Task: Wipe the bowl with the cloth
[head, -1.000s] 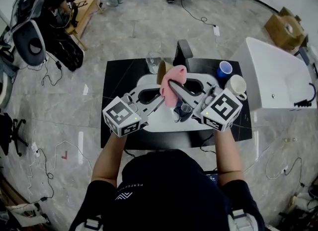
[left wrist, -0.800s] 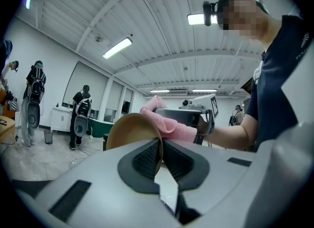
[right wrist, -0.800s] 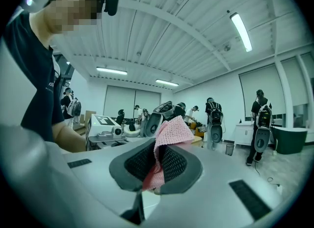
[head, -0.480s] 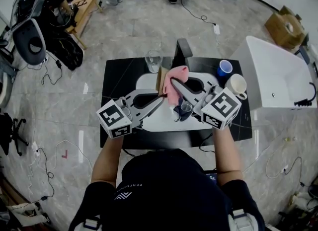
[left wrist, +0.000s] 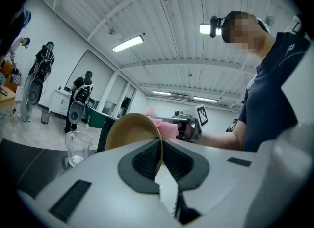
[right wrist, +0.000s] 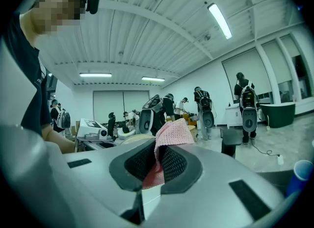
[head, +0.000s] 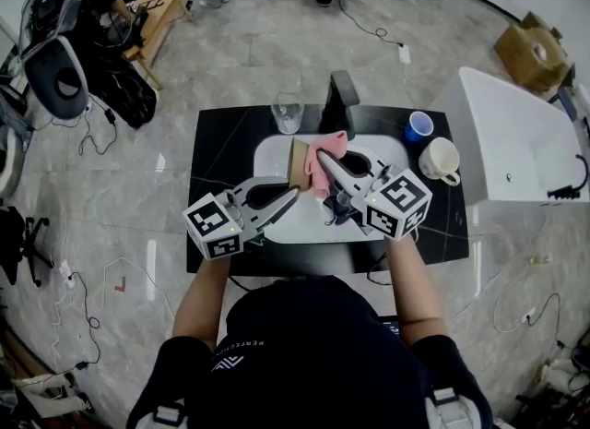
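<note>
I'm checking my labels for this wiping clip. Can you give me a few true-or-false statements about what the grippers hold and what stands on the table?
1. The left gripper is shut on the rim of the bowl. True.
2. The right gripper is empty. False: its jaws are shut on the pink cloth.
3. The bowl lies flat on the table. False: the left gripper holds it up, tilted on edge.
4. A blue cup stands near a white mug on the table. True.
5. The clear glass lies on its side. False: it stands upright.
</note>
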`<state>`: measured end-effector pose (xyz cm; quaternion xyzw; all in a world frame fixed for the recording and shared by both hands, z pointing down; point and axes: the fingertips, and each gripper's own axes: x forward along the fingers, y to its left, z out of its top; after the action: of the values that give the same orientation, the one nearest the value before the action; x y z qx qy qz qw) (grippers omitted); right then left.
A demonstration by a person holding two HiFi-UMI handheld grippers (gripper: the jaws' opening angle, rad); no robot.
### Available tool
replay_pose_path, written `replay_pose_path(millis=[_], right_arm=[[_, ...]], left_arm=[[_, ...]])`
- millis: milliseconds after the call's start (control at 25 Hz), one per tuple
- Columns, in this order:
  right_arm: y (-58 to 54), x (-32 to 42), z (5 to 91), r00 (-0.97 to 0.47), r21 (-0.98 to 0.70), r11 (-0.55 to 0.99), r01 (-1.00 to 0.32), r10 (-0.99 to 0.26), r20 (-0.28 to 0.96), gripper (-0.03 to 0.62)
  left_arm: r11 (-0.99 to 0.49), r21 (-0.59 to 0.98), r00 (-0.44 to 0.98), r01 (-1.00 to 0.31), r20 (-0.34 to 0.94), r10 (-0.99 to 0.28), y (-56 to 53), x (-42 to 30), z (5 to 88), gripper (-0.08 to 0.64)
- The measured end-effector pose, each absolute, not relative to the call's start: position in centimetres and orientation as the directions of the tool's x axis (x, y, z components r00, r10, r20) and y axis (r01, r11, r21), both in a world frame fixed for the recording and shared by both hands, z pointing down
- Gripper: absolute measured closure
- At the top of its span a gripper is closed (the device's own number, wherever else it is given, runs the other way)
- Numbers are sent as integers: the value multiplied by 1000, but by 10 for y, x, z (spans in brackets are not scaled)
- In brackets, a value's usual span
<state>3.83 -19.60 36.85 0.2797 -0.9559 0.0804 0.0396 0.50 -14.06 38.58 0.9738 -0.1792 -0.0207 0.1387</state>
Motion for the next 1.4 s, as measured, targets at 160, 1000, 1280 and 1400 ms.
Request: replay_pose_path(millis=[160,1000,1280,1400], right_arm=[[-201,42,378,-827,-181,807,-562,-548,123,551],[-203,46,391,-803,-259,764,-591,-587,101,551],[-196,40,400,-826,-269,783,-560,-550,119,551],[-195,41,402,-826,-285,778,-560,-552,113,551]], left_arm=[[-891,303,934,-337,-13,-358,-141,1,386,541],[-898,346,920,-272,-179,-348,-146,-2,350,541],[-882,372,901,-290,-205,-383,-154,-9,347,541],[-878,375,898,-299,-200,-391,-156,-8,348,541]])
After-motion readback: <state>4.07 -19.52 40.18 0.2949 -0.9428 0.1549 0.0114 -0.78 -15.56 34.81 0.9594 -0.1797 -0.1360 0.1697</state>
